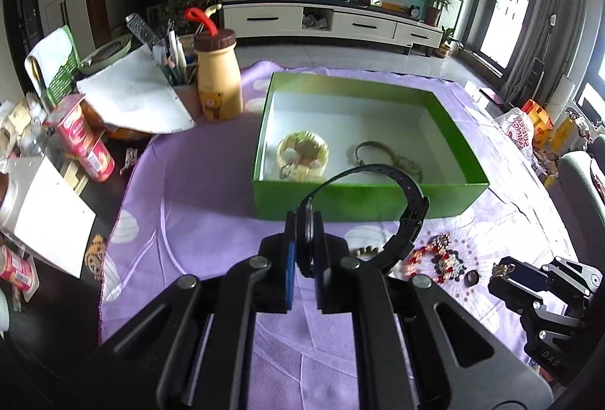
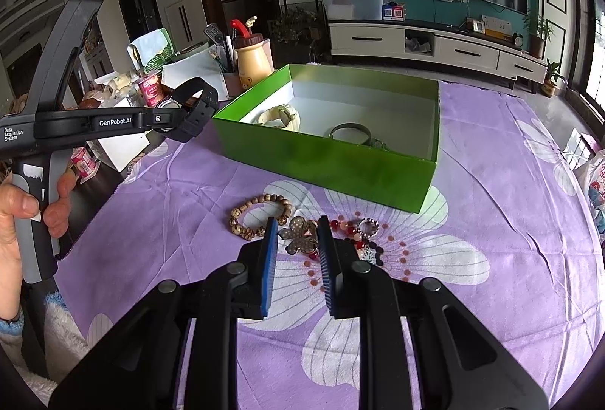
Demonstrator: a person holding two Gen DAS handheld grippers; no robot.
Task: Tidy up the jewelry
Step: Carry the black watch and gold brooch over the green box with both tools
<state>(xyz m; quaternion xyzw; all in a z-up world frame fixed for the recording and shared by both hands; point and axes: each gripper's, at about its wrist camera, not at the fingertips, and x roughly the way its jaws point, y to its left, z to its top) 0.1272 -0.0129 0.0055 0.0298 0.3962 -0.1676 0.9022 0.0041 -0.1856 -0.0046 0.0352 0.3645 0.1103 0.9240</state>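
My left gripper [image 1: 304,221] is shut on a black wristwatch [image 1: 406,213] and holds it in the air in front of the green box [image 1: 363,204]; the watch also shows in the right wrist view [image 2: 193,109], left of the box [image 2: 332,160]. In the box lie a cream bracelet [image 1: 302,155] and a metal bangle [image 1: 372,149]. My right gripper [image 2: 295,226] is open, low over the purple cloth, its fingers either side of a butterfly brooch [image 2: 300,236]. A wooden bead bracelet [image 2: 257,215] and a red bead bracelet [image 2: 353,232] lie beside it.
A yellow bear bottle [image 1: 219,77], a pen holder [image 1: 177,73], snack tubes [image 1: 85,138] and papers [image 1: 136,96] crowd the table's left side. A bag [image 1: 520,130] lies at the right edge. The purple flowered cloth [image 2: 491,221] covers the table.
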